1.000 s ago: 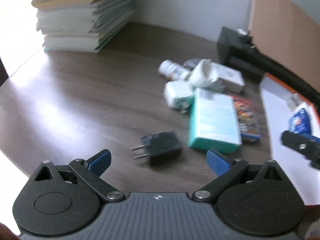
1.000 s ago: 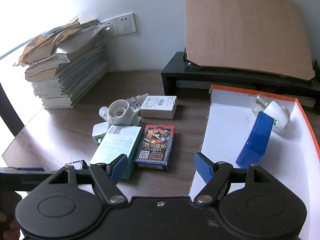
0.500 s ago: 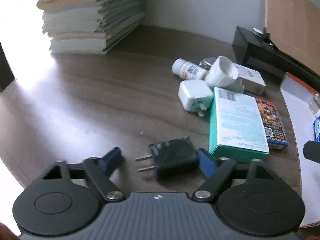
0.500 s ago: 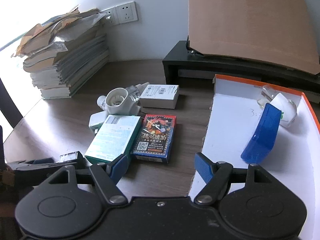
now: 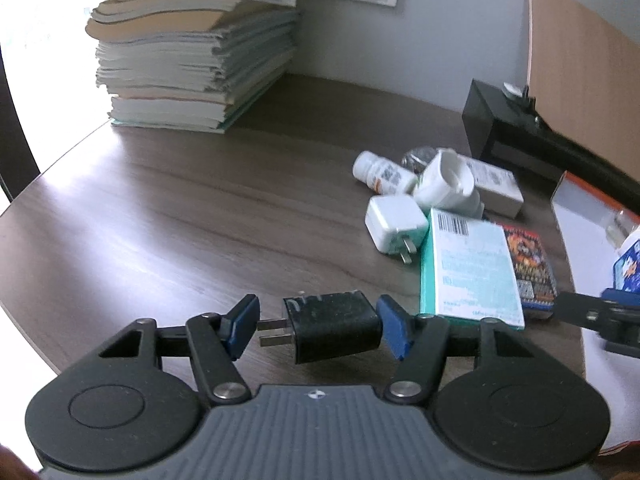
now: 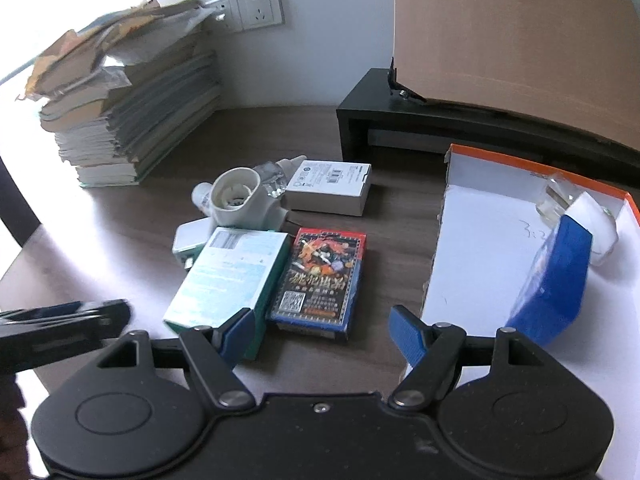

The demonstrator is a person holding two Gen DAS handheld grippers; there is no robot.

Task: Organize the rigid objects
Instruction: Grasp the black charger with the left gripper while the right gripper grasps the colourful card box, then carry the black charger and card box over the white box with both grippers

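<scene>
Only the left wrist view shows the black plug adapter (image 5: pixel 334 330), just left of the teal box (image 5: pixel 470 270) and clamped prongs-to-pad in the left gripper (image 5: pixel 320 330). The right view shows the right gripper (image 6: pixel 320 330) gaping empty near that box.

You've got a dark wood worktop (image 5: pixel 168 216) against a pale grey wall (image 6: pixel 328 40), white sockets (image 6: pixel 258 6) on it, a paper stack (image 5: pixel 188 64) at the far left corner, glare washing the left edge.
</scene>
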